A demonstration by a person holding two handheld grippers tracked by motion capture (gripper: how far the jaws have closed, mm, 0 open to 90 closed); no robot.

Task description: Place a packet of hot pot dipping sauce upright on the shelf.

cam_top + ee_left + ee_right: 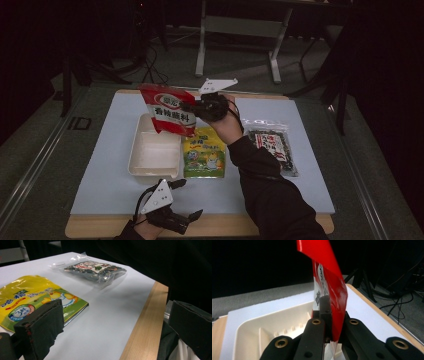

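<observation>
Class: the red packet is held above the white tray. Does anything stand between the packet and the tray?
Nothing visible does. The right gripper holds the red packet over the white tray, which looks empty; the yellow packet lies beside it.

Right hand-held gripper [192, 106] clamps red packet [167, 108] above white tray [154, 152]; yellow packet [204, 154], dark packet [274, 143] on desk [110, 170].

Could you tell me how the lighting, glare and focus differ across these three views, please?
High view: dim, dark surroundings, the lit table soft, the red packet readable. Left gripper view: glare on the yellow packet and the clear bag; the near pads blurred. Right gripper view: black background, red packet glossy and softly focused in the right tool, over the white tray.
</observation>
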